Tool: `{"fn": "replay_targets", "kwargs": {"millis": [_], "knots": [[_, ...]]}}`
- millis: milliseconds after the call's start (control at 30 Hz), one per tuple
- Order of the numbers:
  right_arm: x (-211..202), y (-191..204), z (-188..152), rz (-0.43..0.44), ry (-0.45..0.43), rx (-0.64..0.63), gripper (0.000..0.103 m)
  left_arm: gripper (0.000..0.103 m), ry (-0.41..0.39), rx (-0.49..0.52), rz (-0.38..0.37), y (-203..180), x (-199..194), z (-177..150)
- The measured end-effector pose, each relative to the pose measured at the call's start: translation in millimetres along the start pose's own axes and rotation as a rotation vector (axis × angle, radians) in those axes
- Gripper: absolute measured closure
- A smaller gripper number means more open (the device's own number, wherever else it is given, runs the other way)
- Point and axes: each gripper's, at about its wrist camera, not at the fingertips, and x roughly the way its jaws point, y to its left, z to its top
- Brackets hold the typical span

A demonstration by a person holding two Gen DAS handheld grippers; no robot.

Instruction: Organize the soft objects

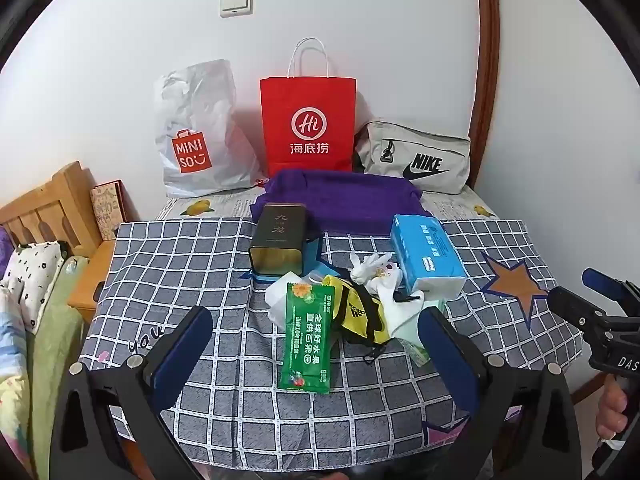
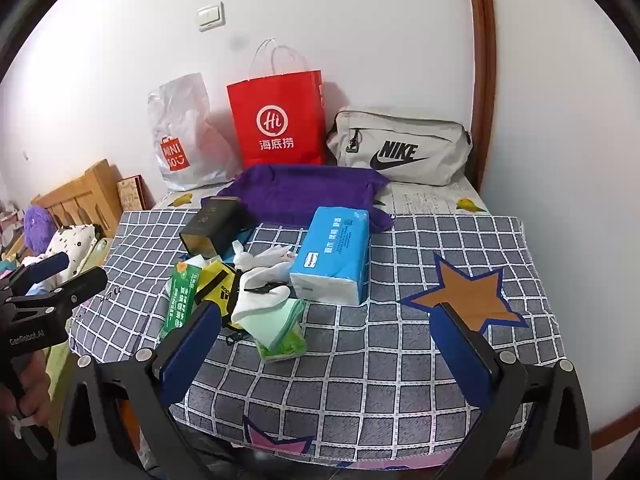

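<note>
- On a table under a grey checked cloth [image 1: 192, 264] with an orange star [image 2: 466, 294], a heap of small things sits near the middle, and a white wall with a light switch [image 1: 236, 3] stands behind.
- Along the wall stand a white Miniso bag [image 1: 196, 132], a red paper bag [image 1: 308, 124] and a grey Nike pouch [image 1: 416, 156]; a wooden bed frame [image 1: 52, 208] shows at the left.
- A purple cloth [image 1: 344, 200] lies folded in front of the bags, with a dark tin [image 1: 278, 240] on its side touching its near edge.
- The heap holds a blue tissue pack [image 2: 332, 256], a green snack packet [image 1: 308, 340], a yellow Adidas pouch [image 1: 360, 312], a white glove [image 2: 260, 296] and a green tissue packet [image 2: 284, 332], all touching or overlapping.
- The left gripper [image 1: 320, 356] is spread wide, empty, with the green snack packet and yellow pouch lying between its fingers just ahead.
- The right gripper [image 2: 332, 344] is likewise spread wide and empty; the heap lies ahead toward its left finger, the green tissue packet nearest.
</note>
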Motion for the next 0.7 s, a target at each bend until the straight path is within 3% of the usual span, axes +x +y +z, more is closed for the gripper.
{"fn": "replay_targets", "kwargs": {"millis": [700], "knots": [[-8.0, 5.9, -1.5, 0.017, -0.021, -0.008, 0.000, 0.000, -0.013, 0.002, -0.014, -2.3, -6.2, 0.0]]}}
